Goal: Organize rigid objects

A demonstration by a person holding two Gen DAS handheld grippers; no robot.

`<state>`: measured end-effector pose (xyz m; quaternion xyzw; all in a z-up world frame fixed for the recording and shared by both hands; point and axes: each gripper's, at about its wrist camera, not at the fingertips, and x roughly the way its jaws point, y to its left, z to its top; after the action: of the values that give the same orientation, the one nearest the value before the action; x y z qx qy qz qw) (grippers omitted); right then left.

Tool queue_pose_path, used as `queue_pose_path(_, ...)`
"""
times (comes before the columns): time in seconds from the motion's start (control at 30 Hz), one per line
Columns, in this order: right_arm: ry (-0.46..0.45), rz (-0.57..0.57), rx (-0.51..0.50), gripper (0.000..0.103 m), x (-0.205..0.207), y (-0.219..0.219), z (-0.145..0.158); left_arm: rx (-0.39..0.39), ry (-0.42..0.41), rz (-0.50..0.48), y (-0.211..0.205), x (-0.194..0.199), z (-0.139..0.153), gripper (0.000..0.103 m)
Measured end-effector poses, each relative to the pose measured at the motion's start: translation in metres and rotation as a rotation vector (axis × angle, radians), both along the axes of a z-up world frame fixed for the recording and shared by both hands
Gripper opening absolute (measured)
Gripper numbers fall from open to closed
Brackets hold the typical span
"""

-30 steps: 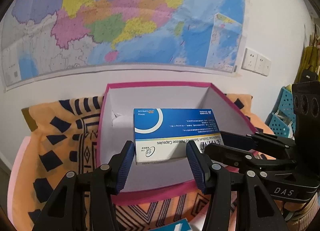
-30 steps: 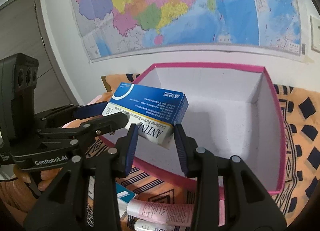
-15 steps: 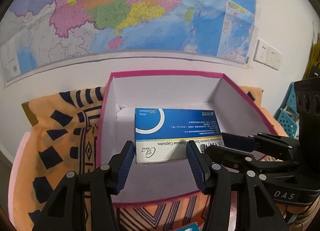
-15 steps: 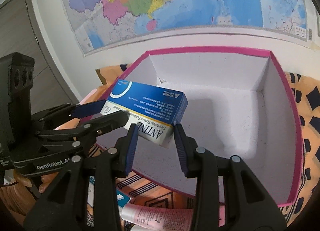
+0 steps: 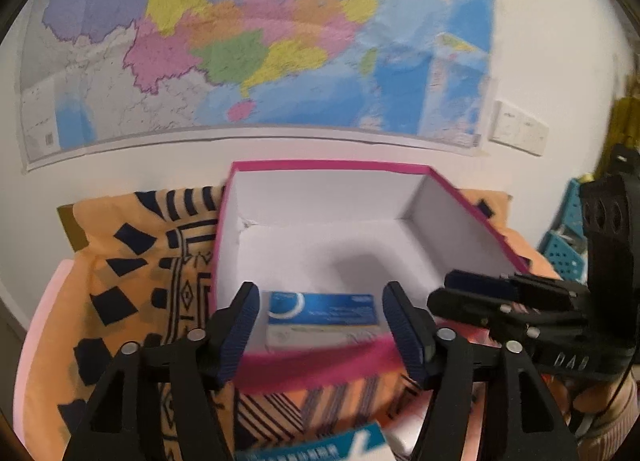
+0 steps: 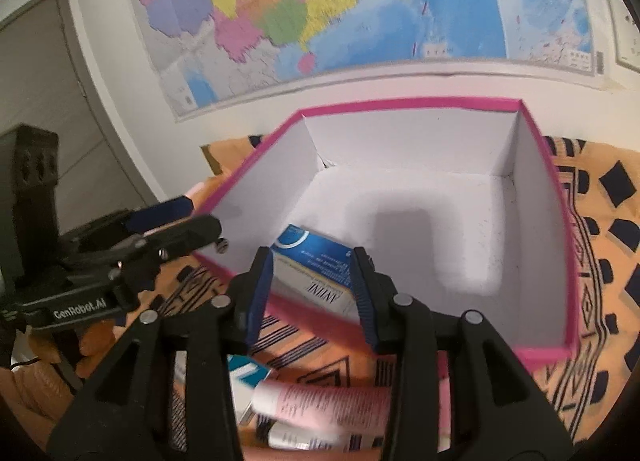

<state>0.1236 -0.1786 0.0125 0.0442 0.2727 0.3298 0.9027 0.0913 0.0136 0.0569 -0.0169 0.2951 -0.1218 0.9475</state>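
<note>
A blue and white medicine carton [image 5: 323, 319] [image 6: 316, 273] lies inside the pink-rimmed white box [image 5: 316, 367] [image 6: 560, 229], near its front left corner. My right gripper [image 6: 314, 295] sits over the box's near wall with its jaws parted on either side of the carton; I cannot tell if the pads touch it. My left gripper [image 5: 320, 325] is open and empty in front of the box. Each gripper also shows in the other's view, the right one [image 5: 500, 301] and the left one [image 6: 160, 229].
The box stands on an orange and black patterned cloth [image 5: 132, 261]. A pink tube [image 6: 324, 401], a white tube [image 6: 308, 437] and a teal and white carton [image 6: 248, 377] [image 5: 320, 449] lie in front of the box. A wall map [image 5: 248, 41] hangs behind.
The carton has gone from held above the box down onto its floor. The right gripper's jaws have widened. Both grippers have pulled back toward the box's front wall.
</note>
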Motion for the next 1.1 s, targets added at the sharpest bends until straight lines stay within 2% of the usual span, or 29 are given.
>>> queue_pose_path(0.13, -0.028, 0.019, 0.001, 0.048, -0.030, -0.013, 0.001, 0.006, -0.004, -0.057, -0.011, -0.024, -0.005, 0.070)
queue_pose_path(0.23, -0.026, 0.006, -0.018, 0.057, -0.045, -0.023, -0.006, 0.024, 0.010, -0.092, -0.020, -0.041, -0.013, 0.070)
queue_pose_path(0.3, -0.017, -0.026, -0.043, 0.061, -0.053, -0.032, -0.015, 0.008, 0.040, -0.111, -0.022, -0.051, -0.021, 0.070)
queue_pose_path(0.37, 0.016, -0.056, -0.052, 0.061, -0.056, -0.041, -0.026, -0.012, 0.079, -0.132, -0.024, -0.061, -0.031, 0.070)
queue_pose_path(0.53, 0.092, -0.118, -0.066, 0.061, -0.062, -0.067, -0.053, -0.003, 0.166, -0.160, -0.026, -0.079, -0.053, 0.070)
queue_pose_path(0.67, 0.149, -0.159, -0.051, 0.061, -0.065, -0.083, -0.069, -0.018, 0.210, -0.163, -0.025, -0.093, -0.064, 0.070)
queue_pose_path(0.87, 0.165, -0.159, -0.070, 0.061, -0.072, -0.083, -0.081, -0.042, 0.253, -0.170, -0.023, -0.106, -0.074, 0.070)
queue_pose_path(1.1, 0.165, -0.133, -0.074, 0.061, -0.065, -0.074, -0.082, -0.071, 0.326, -0.229, -0.030, -0.114, -0.086, 0.070)
